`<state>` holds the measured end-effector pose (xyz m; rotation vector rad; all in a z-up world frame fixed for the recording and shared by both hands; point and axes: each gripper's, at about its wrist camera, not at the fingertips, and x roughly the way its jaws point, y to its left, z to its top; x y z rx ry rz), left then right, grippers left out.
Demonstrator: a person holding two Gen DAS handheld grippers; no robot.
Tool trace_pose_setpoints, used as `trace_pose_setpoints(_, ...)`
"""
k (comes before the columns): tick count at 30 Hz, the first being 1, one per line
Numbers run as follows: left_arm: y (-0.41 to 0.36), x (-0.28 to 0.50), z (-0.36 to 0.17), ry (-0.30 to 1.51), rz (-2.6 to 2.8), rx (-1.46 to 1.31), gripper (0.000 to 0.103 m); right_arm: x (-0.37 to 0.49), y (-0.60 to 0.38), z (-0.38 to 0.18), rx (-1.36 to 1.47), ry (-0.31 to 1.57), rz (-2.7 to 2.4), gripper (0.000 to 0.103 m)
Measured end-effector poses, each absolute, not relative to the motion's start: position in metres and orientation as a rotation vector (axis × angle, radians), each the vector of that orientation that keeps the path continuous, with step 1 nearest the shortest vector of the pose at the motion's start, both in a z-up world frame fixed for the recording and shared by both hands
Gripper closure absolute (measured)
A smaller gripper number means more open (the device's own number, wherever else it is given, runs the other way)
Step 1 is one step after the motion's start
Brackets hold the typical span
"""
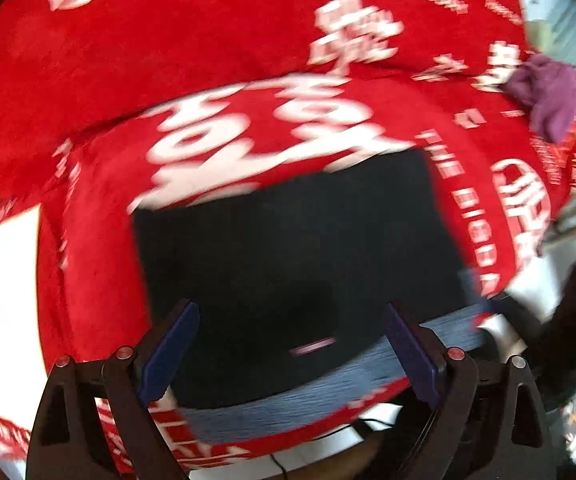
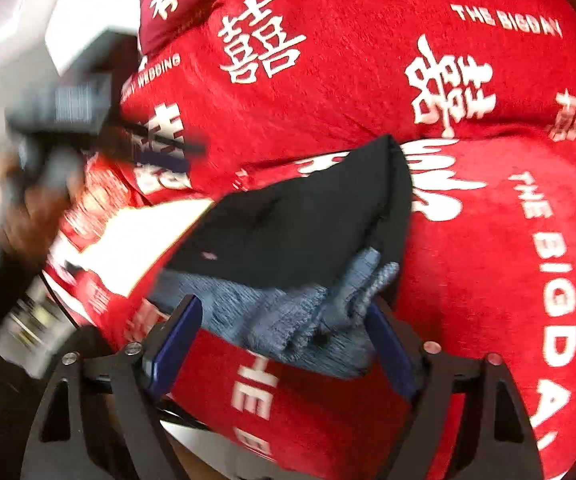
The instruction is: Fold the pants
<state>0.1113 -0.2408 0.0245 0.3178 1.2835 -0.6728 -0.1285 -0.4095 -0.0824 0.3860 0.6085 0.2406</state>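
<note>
Folded black pants [image 1: 288, 240], grey-blue waistband [image 2: 288, 316] at the near edge, lying on a red blanket [image 1: 168, 60] printed with white characters. Left gripper [image 1: 291, 344]: jaws wide apart above the pants, holding nothing. Right gripper [image 2: 284, 340]: jaws spread either side of the waistband, not clamping it.

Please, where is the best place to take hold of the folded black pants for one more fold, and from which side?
Probably the grey ribbed waistband: it bunches up off the red blanket at the near edge of the black pants, between the open right gripper. Come from the near side, pinching that raised bunch.
</note>
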Motion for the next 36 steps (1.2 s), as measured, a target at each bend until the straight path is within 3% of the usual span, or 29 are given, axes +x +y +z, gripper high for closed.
trace_pose_setpoints(6,-0.212,0.127,-0.036,1.389,-0.584,0.243,0.009,-0.099,-0.422,-0.095,0.531,0.638,0.172,0.019)
trace_pose_setpoints(7,-0.208,0.129,-0.036,1.389,-0.586,0.223,0.009,-0.092,-0.419,-0.099,0.514,0.68,0.135,0.032)
trace_pose_setpoints(8,-0.204,0.13,-0.031,1.382,-0.581,0.205,0.009,-0.084,-0.416,-0.103,0.496,0.728,0.128,0.072)
trace_pose_setpoints(14,-0.19,0.136,0.0,1.28,-0.659,0.071,0.009,-0.084,-0.382,-0.07,0.499,0.696,0.195,0.076)
trace_pose_setpoints(17,-0.205,0.133,-0.013,1.296,-0.67,0.13,0.009,-0.071,-0.397,-0.104,0.554,0.801,0.072,0.076)
trace_pose_setpoints(21,-0.221,0.124,-0.029,1.264,-0.642,0.265,0.009,-0.077,-0.417,-0.116,0.676,0.762,0.076,0.076)
trace_pose_setpoints(25,-0.215,0.122,-0.022,1.255,-0.646,0.225,0.009,-0.072,-0.414,-0.115,0.653,0.808,0.066,0.074)
trace_pose_setpoints(27,-0.206,0.121,-0.017,1.253,-0.648,0.184,0.009,-0.076,-0.418,-0.106,0.668,0.817,0.024,0.059)
trace_pose_setpoints(29,-0.2,0.119,-0.014,1.243,-0.636,0.153,0.009,-0.082,-0.409,-0.075,0.485,0.771,-0.143,0.05)
trace_pose_setpoints(32,-0.195,0.117,-0.014,1.198,-0.575,0.18,0.009,-0.078,-0.388,-0.036,0.266,0.653,-0.16,0.018)
trace_pose_setpoints(36,-0.194,0.122,-0.028,1.236,-0.564,0.164,0.009,-0.034,-0.353,-0.019,0.047,0.635,-0.024,0.016)
